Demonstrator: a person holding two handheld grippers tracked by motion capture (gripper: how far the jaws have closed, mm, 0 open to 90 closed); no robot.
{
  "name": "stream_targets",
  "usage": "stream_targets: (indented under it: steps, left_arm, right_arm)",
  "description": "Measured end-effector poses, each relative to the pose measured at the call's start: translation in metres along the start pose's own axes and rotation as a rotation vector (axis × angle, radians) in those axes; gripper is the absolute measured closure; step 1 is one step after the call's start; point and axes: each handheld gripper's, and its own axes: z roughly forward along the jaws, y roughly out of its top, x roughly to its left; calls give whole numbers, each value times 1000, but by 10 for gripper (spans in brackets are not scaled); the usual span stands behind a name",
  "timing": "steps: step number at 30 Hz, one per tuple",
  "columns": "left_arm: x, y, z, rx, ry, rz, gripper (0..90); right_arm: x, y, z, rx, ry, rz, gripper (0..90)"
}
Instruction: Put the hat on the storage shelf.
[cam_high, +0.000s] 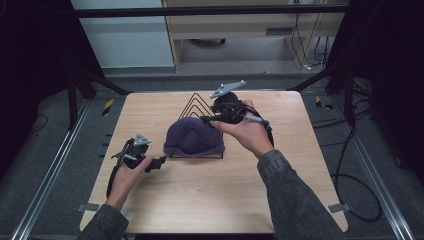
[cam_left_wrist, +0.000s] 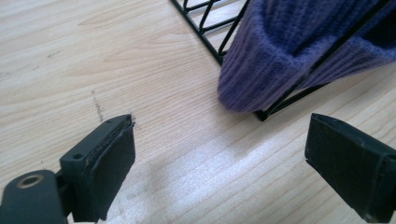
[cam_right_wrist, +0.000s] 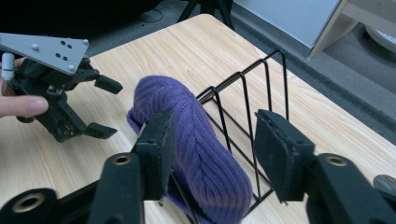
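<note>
**Both jaw pairs spread, hat on the rack between them**

Jaws of the left gripper (cam_high: 156, 162) stand apart in the high view, pointing toward the purple hat (cam_high: 194, 138), which sits just beyond their tips without touching them. The hat is draped over a black wire rack (cam_high: 196, 104) on the table (cam_high: 200, 200). On the hat's far side the right gripper (cam_high: 210, 118) hangs over the hat's upper right edge; from up here its jaws are small and dark, so whether they touch the knit is hard to say.

Left gripper view: both jaws are wide apart with bare table between them. The hat (cam_left_wrist: 289, 51) lies ahead of the jaws and toward the right-hand one, its folded brim hanging over the rack's base wire (cam_left_wrist: 280, 103), clear of both pads.

Right gripper view: the jaws are spread, and the hat (cam_right_wrist: 196, 144) runs ahead and below the gap, nearer the left-hand jaw; neither pad presses on it. The rack's wires (cam_right_wrist: 243, 112) rise in the gap beyond the hat. Farther off, past the left-hand jaw, the left gripper (cam_right_wrist: 100, 107) shows its jaws open, with fingers (cam_right_wrist: 21, 105) around its body.
</note>
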Motion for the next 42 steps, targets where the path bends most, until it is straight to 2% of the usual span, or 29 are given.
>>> stream_targets:
  steps: [4,7,8,10,14,17,18,23,28,30,31,34,37,42]
  left_arm:
    - [3,-2,-1,3,7,-10,65]
    - [8,-7,0,31,25,-10,59]
    - [11,-10,1,49,40,-17,59]
    - [13,-11,2,55,44,-21,58]
    - [16,-15,6,94,57,-40,55]
    - [16,-16,7,101,59,-42,53]
    - [16,-16,8,107,58,-43,50]
    - [15,-20,12,127,54,-44,49]
    - [15,-22,13,129,54,-40,28]
    - [14,-22,13,124,56,-38,19]
    - [14,-23,13,123,57,-41,17]
    - [13,-24,14,116,56,-36,0]
    - [12,-26,15,92,56,-46,0]
    - [13,-27,14,86,54,-39,0]
  right_arm:
    - [-3,-3,-6,-12,-13,9,424]
    - [-6,-5,-14,-28,-32,19,378]
    - [-8,-7,-20,-34,-39,26,338]
    - [-9,-8,-21,-35,-44,27,325]
    - [-13,-13,-30,-47,-62,54,225]
    - [-14,-16,-34,-55,-72,55,197]
    - [-16,-19,-38,-64,-87,70,165]
    - [-19,-28,-46,-67,-111,96,117]
    - [-24,-45,-57,-82,-136,117,91]
    - [-27,-55,-60,-83,-149,129,83]
    - [-29,-67,-63,-78,-161,136,74]
    - [-33,-81,-67,-74,-184,145,72]
    - [-37,-96,-70,-66,-185,164,70]
    - [-42,-124,-71,-33,-170,184,75]
